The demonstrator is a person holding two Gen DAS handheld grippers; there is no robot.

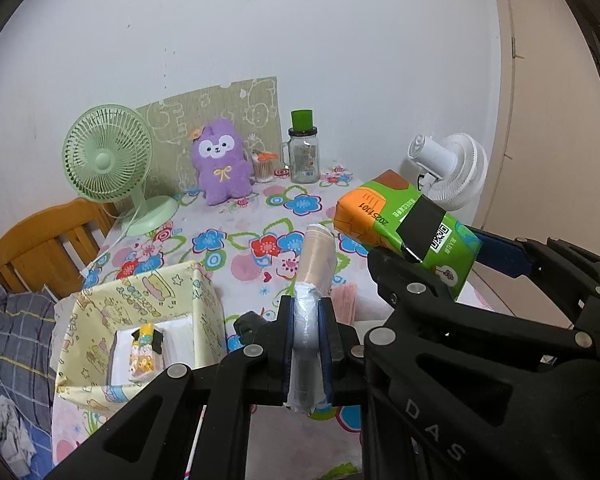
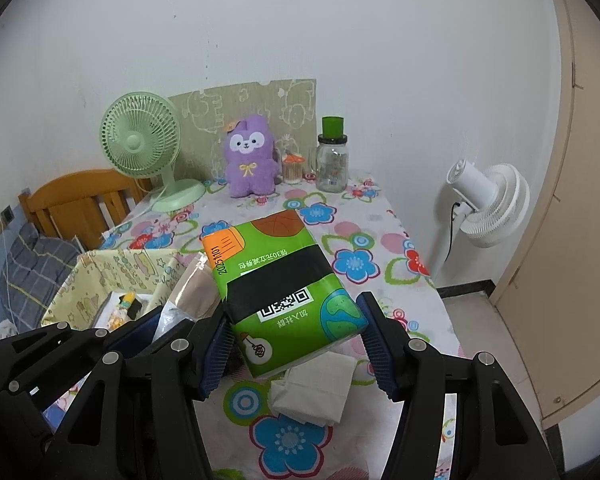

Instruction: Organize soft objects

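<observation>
Left wrist view:
Gripping: left gripper (image 1: 308,344) clamped tight on one thin beige pack in clear wrap (image 1: 315,258), lifted clear of the floral table (image 1: 236,224), likely for carrying to the yellow fabric box (image 1: 140,320).
Box: one, at the table's near left corner, open-topped, one small packet already inside.
Resting: one purple plush (image 1: 219,162) propped at the far edge between one green fan (image 1: 108,160) and one glass jar (image 1: 304,152).

Right wrist view:
Holding: right gripper (image 2: 296,344) pressing from both sides on one green tissue pack (image 2: 284,288), raised above the table's middle; wide hold suited to a squashy pack.
Lying: one white folded cloth (image 2: 316,388) on the table under that pack.
Standing: one white fan (image 2: 488,204) off the table's right edge.
</observation>
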